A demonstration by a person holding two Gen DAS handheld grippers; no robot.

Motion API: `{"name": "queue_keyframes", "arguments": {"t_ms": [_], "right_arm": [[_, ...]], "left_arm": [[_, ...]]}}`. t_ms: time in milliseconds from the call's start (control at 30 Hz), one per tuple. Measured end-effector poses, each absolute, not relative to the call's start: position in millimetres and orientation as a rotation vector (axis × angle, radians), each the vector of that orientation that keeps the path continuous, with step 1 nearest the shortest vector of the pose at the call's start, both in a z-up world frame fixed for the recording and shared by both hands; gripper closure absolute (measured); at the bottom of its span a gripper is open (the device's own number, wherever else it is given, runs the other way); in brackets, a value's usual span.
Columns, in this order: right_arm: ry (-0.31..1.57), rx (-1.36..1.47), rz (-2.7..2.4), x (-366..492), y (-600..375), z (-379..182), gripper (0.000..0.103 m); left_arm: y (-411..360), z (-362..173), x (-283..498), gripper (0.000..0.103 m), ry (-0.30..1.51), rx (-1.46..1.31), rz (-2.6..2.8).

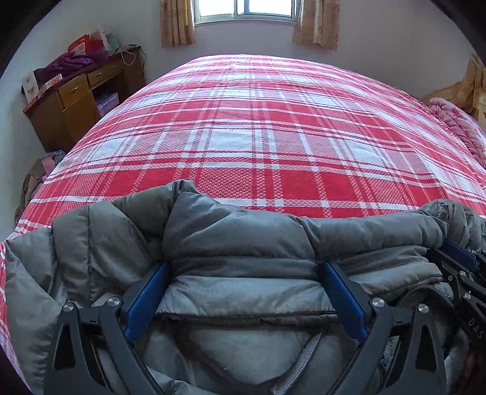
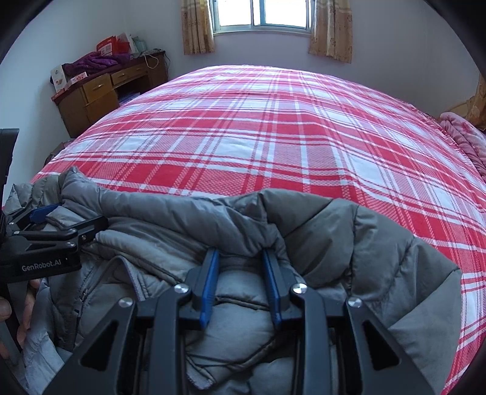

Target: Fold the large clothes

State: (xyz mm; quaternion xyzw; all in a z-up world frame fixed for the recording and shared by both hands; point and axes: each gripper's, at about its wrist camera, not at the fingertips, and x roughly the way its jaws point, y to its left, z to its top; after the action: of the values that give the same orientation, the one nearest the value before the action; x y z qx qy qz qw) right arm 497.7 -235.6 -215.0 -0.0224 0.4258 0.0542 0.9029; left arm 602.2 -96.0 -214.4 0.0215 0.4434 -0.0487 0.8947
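Observation:
A grey puffer jacket (image 1: 237, 243) lies bunched at the near edge of the bed. It also fills the bottom of the right wrist view (image 2: 349, 243). My left gripper (image 1: 244, 267) has its jaws wide apart, with padded jacket fabric lying between the blue pads (image 1: 145, 300); it also shows at the left of the right wrist view (image 2: 60, 221). My right gripper (image 2: 241, 253) has its jaws narrowed on a fold of the jacket. Its fingers also show at the right edge of the left wrist view (image 1: 461, 258).
The bed is covered by a red and white plaid sheet (image 1: 258, 136). A wooden desk (image 1: 76, 103) with purple clothes stands at the back left. A pink quilt (image 1: 458, 127) lies at the right bed edge. A curtained window (image 1: 243, 12) is in the far wall.

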Motion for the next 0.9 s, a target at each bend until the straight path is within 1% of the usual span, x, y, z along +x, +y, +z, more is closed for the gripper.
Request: {"name": "queue_keyframes", "arguments": {"t_ms": [600, 700, 733, 767, 800, 867, 900], "right_arm": [[0.885, -0.047, 0.111, 500, -235, -215, 0.07], [0.894, -0.08, 0.104, 501, -232, -213, 0.07], [0.9, -0.099, 0.102, 502, -231, -210, 0.067], [0.907, -0.124, 0.096, 500, -230, -206, 0.056], [0.905, -0.138, 0.077, 493, -233, -197, 0.041], [0.859, -0.108, 0.079, 473, -241, -178, 0.031], [0.827, -0.102, 0.084, 457, -246, -165, 0.029]], "left_arm": [[-97, -214, 605, 0.002, 0.928, 0.062, -0.095], [-96, -202, 607, 0.002, 0.957, 0.101, -0.088], [-96, -193, 604, 0.002, 0.944, 0.122, -0.076], [-93, -180, 597, 0.002, 0.916, 0.137, -0.07], [-85, -161, 583, 0.002, 0.87, 0.146, -0.083], [-72, -139, 557, 0.002, 0.815, 0.159, -0.09], [-63, -131, 539, 0.002, 0.805, 0.173, -0.085]]}}
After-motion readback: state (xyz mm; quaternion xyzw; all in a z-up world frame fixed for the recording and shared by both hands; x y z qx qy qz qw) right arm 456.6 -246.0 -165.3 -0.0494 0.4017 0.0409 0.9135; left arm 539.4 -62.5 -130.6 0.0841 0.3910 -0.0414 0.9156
